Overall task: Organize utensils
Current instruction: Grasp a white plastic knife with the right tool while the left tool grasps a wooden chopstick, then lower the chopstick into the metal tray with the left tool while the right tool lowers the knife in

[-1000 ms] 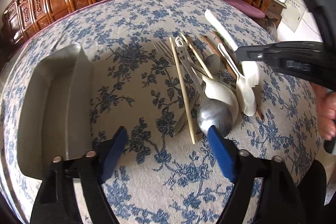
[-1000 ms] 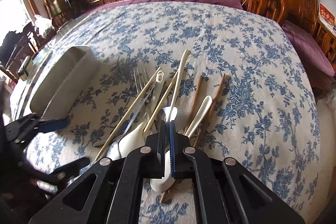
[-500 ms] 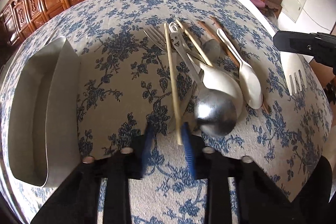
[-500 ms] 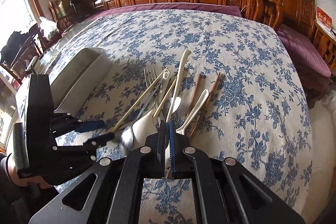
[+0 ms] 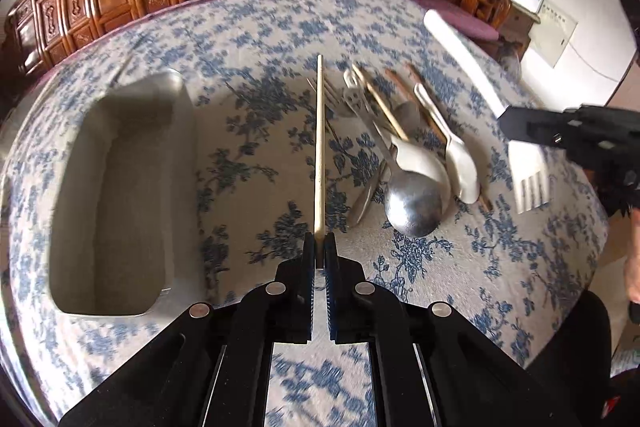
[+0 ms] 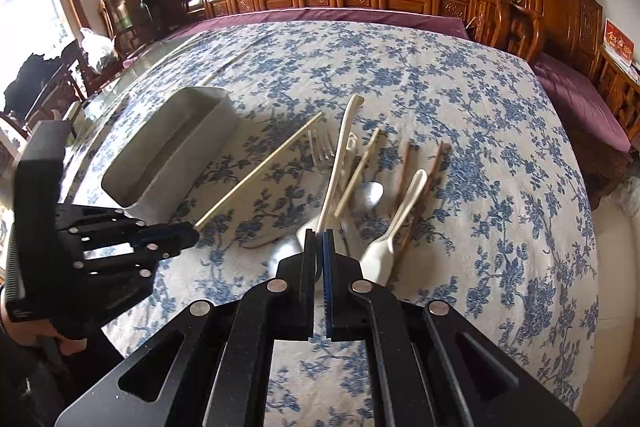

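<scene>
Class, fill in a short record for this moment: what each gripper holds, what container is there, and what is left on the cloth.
left gripper: shut on pale chopstick
right gripper: shut on white fork
container: metal tray, left of the pile
on the cloth: steel spoon, white spoon, metal fork, more chopsticks

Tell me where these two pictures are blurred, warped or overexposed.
Left wrist view: the tablecloth and white fork smear with motion; the held chopstick stays sharp. Right wrist view: the window blows out. Both: fisheye bends the table edge.
</scene>
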A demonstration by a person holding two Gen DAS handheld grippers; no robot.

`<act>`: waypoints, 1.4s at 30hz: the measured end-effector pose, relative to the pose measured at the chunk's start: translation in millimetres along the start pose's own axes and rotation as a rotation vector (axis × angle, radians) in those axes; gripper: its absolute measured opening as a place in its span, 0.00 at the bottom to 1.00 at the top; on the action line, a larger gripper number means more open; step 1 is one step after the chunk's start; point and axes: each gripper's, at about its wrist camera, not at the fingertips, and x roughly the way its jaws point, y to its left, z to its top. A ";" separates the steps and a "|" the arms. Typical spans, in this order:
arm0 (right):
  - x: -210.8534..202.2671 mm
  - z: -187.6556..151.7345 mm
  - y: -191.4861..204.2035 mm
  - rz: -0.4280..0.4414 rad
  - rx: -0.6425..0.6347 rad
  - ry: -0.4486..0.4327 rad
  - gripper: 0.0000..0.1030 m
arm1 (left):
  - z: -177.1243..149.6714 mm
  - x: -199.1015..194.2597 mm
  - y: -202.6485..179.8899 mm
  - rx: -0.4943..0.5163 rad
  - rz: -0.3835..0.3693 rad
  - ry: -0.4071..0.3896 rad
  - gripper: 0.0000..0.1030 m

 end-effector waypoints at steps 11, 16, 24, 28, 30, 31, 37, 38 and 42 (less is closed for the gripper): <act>2.3 20.0 49.7 0.035 -0.035 -0.020 0.04 | -0.5 -51.5 43.9 -0.017 0.020 -0.062 0.04; 11.0 28.6 73.2 0.057 -0.046 -0.019 0.04 | -1.8 -57.5 73.1 -0.035 0.052 -0.056 0.04; 24.4 42.2 104.1 0.088 -0.069 -0.012 0.04 | -6.5 -51.8 111.6 -0.079 0.075 -0.016 0.04; 28.5 45.2 113.9 0.097 -0.080 -0.008 0.04 | -8.8 -43.2 119.8 -0.087 0.079 0.005 0.04; 30.5 46.0 116.9 0.100 -0.081 -0.006 0.04 | -9.0 -39.4 123.3 -0.093 0.076 0.014 0.04; 31.4 46.6 118.0 0.100 -0.082 -0.005 0.04 | -8.8 -37.6 124.9 -0.096 0.074 0.017 0.04; 41.1 48.4 122.4 0.101 -0.083 0.009 0.04 | -8.4 -36.1 134.4 -0.125 0.071 0.012 0.08; 41.7 47.4 124.4 0.102 -0.083 0.011 0.04 | -8.6 -36.6 136.1 -0.128 0.073 0.010 0.08; 47.7 48.5 127.9 0.107 -0.084 0.018 0.04 | -11.4 -38.4 143.2 -0.139 0.065 0.009 0.08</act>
